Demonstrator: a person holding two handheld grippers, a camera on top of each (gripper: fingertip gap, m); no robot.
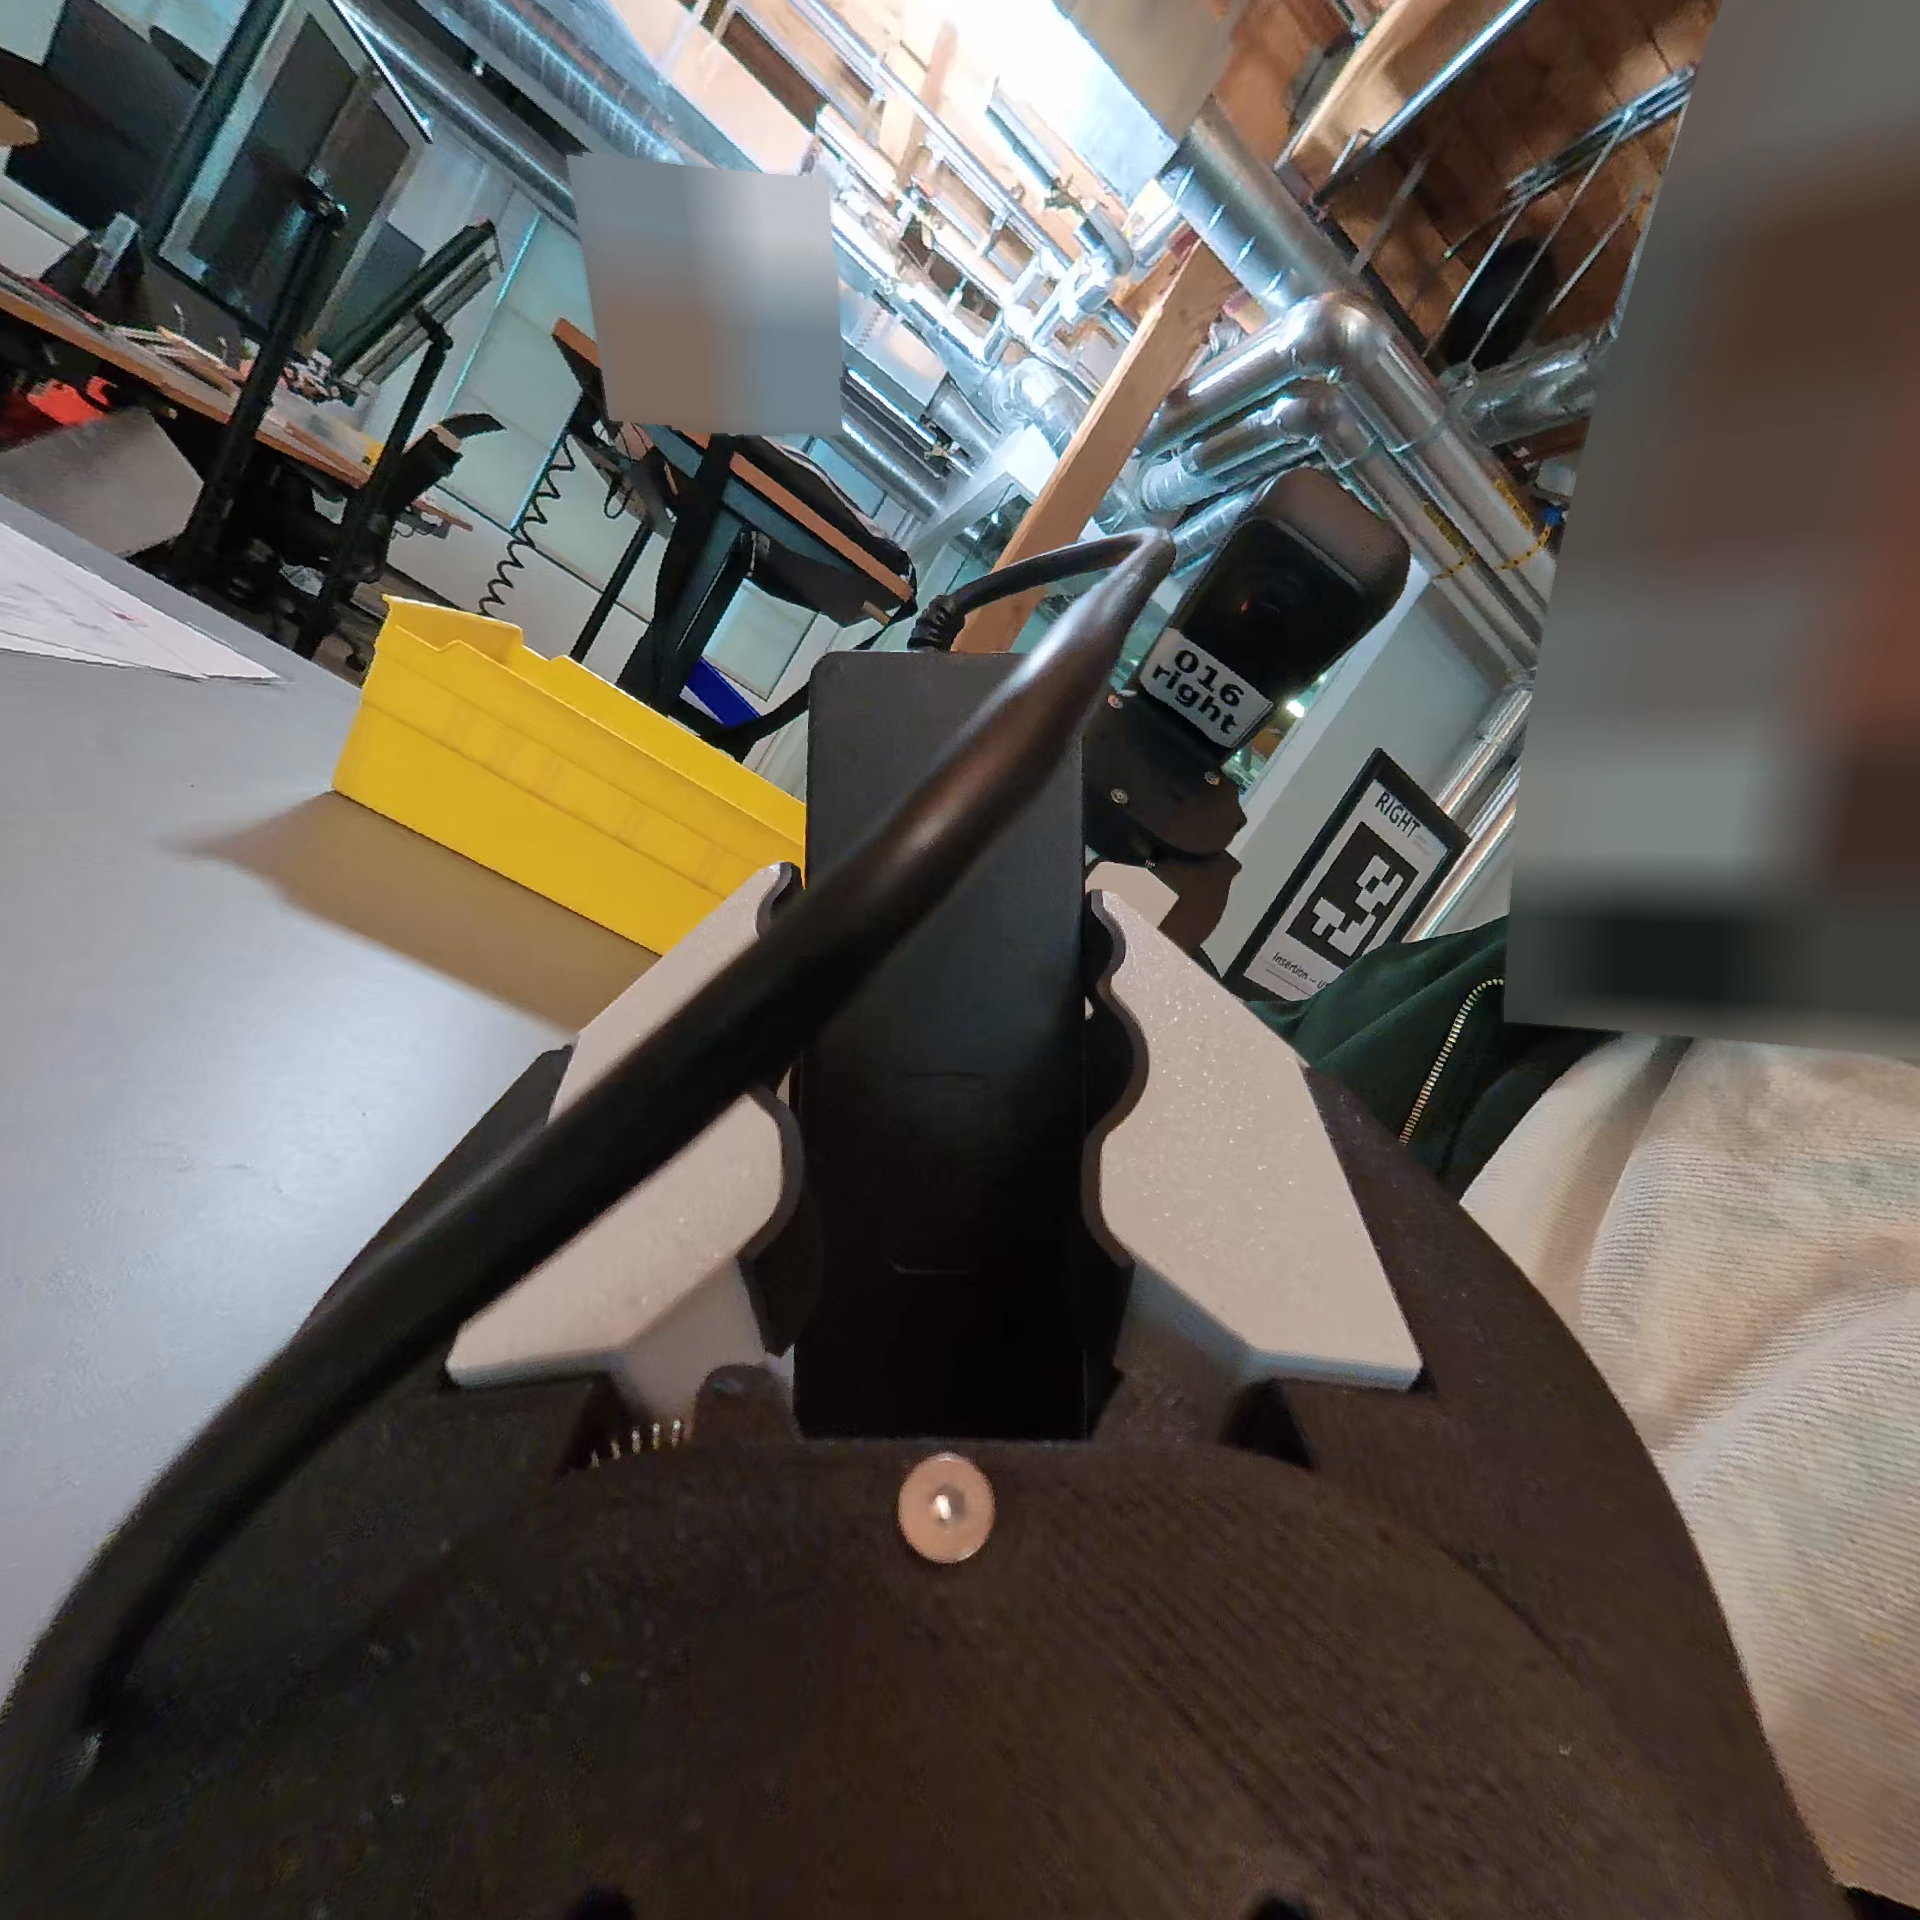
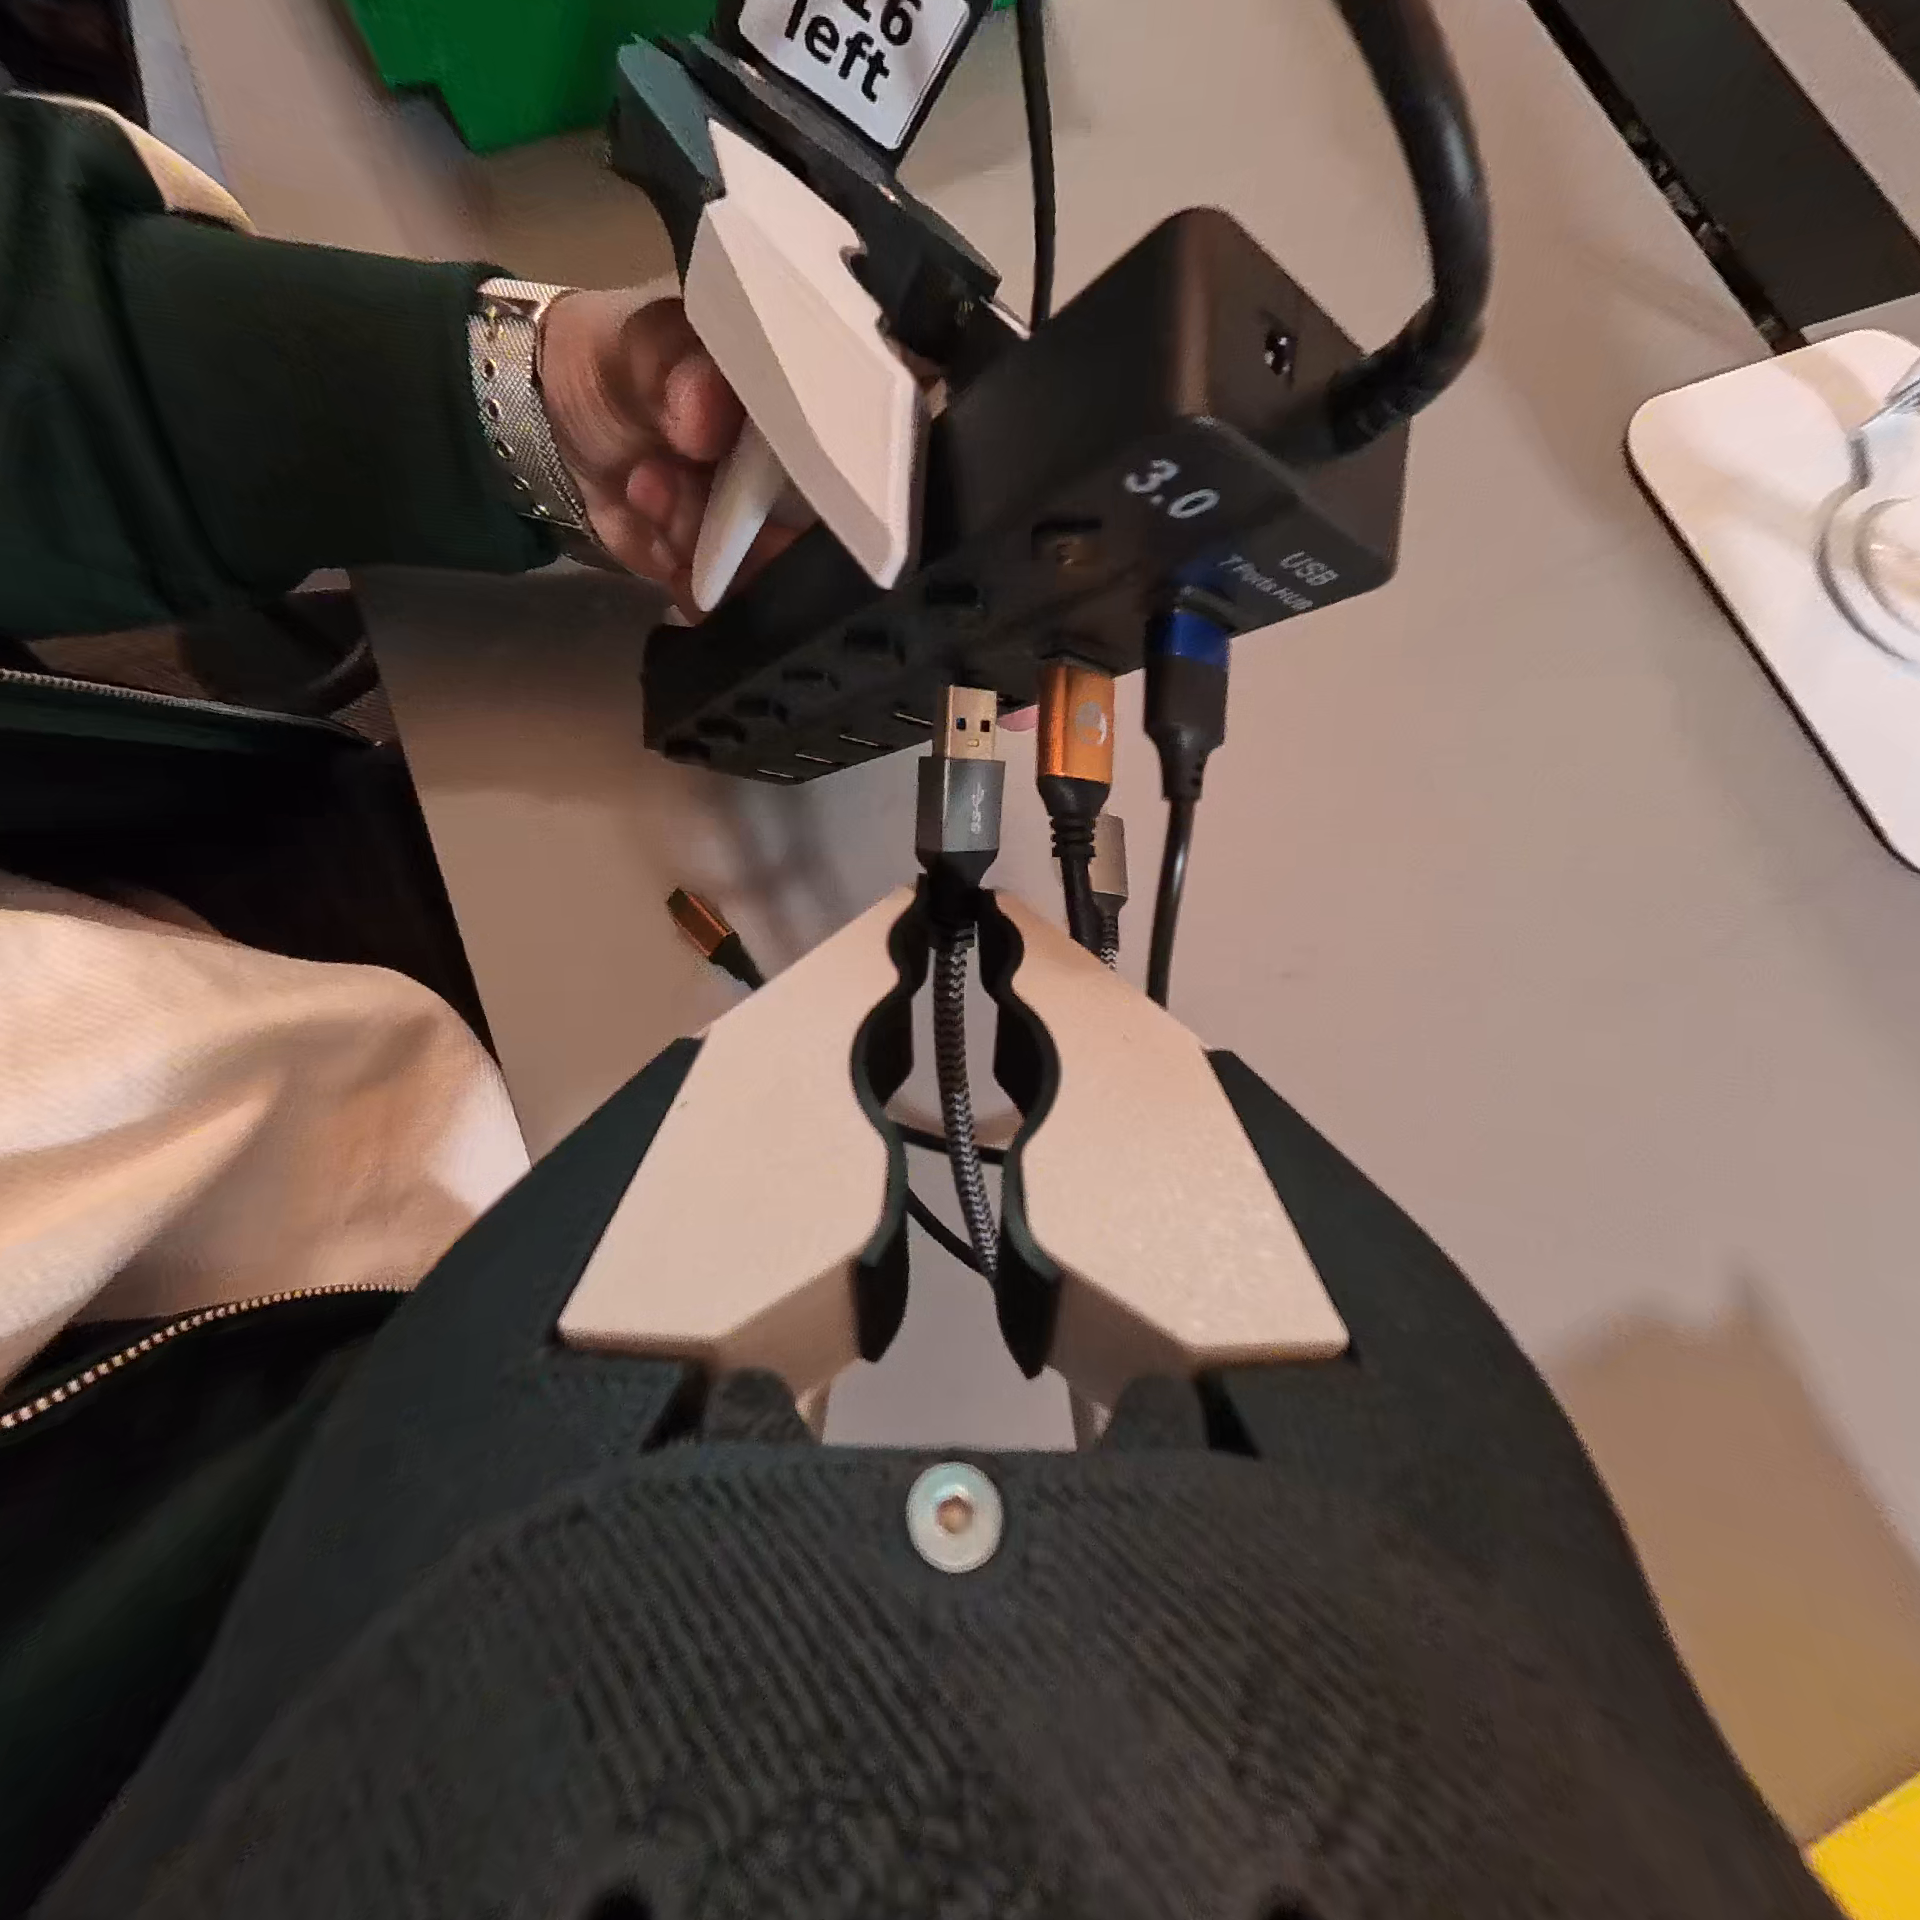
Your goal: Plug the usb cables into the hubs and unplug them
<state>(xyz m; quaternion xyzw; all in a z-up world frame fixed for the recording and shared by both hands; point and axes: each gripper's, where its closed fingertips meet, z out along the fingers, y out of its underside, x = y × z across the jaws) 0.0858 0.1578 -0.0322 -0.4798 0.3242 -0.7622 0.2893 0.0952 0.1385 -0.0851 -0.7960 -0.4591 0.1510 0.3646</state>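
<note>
USB hub [image 2: 1091, 499], clamped by left gripper [image 1: 940, 1039]: two cables seated. Right gripper [image 2: 951, 914] fingers closed on grey cable [image 2: 961, 800], plug not inserted.

- A white sticker [image 1: 1205, 694] with black print is seen at 1 o'clock in the left wrist view, stuck below a black camera [image 1: 1288, 592].
- A black-framed card [image 1: 1351, 883] at 3 o'clock carries a square black-and-white marker, with printed lines above and below it.
- A paper sheet [image 1: 94, 613] at 9 o'clock is faintly printed; nothing on it can be read.
- In the right wrist view, a second sticker [image 2: 852, 52] with black print is cut off at 12 o'clock.
- White print is borne by the end of the black hub [image 2: 1226, 520] at 1 o'clock.
- Small marks are carried by the grey plug [image 2: 961, 821] and the orange plug [image 2: 1081, 727].
</note>
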